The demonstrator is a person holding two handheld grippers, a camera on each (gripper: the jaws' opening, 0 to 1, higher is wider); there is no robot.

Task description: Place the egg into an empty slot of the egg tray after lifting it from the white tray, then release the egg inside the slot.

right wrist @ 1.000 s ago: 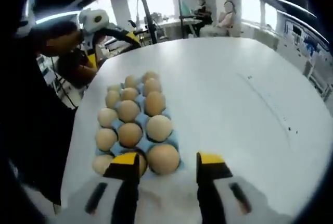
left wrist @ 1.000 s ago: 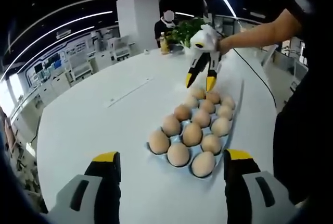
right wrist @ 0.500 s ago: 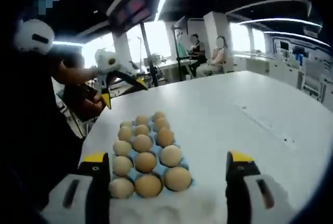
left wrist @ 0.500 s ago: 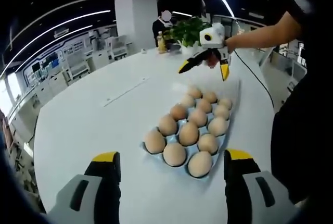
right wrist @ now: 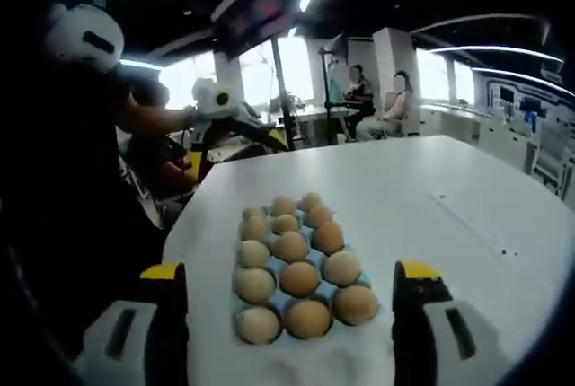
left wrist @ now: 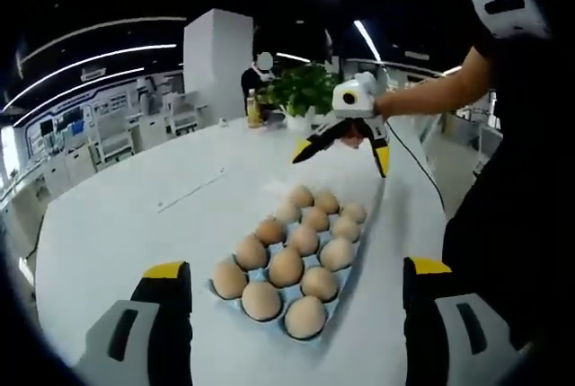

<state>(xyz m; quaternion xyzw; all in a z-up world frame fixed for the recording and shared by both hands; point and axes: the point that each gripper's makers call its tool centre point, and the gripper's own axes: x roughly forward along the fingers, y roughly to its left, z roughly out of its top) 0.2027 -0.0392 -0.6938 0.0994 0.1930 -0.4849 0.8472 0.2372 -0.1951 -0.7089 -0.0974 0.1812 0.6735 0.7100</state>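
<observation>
A blue egg tray (left wrist: pixel 218 290) lies on the white round table (left wrist: pixel 117 215), and several brown eggs (left wrist: pixel 286 267) sit in its slots. My left gripper (left wrist: pixel 297 269) is open, its jaws wide apart on either side of the tray's near end and above it. Raised over the tray's far end, my right gripper (left wrist: pixel 341 154) is open with nothing between its fingers. From the right gripper view the same egg tray (right wrist: pixel 278 290) lies ahead between that gripper's (right wrist: pixel 288 270) spread jaws. My left gripper (right wrist: pixel 236 153) hangs open beyond the tray there.
A potted plant (left wrist: pixel 301 90) and a bottle (left wrist: pixel 254 109) stand at the table's far edge, with a person behind them. The operator's arm (left wrist: pixel 431 90) and dark body border the tray's right side. Two people (right wrist: pixel 395 103) sit beyond the table. A thin pale strip (left wrist: pixel 184 190) lies on the table.
My right gripper rose from the tray's end eggs and its jaws spread from narrow to wide. Both cameras drew back from the tray. The eggs stayed put.
</observation>
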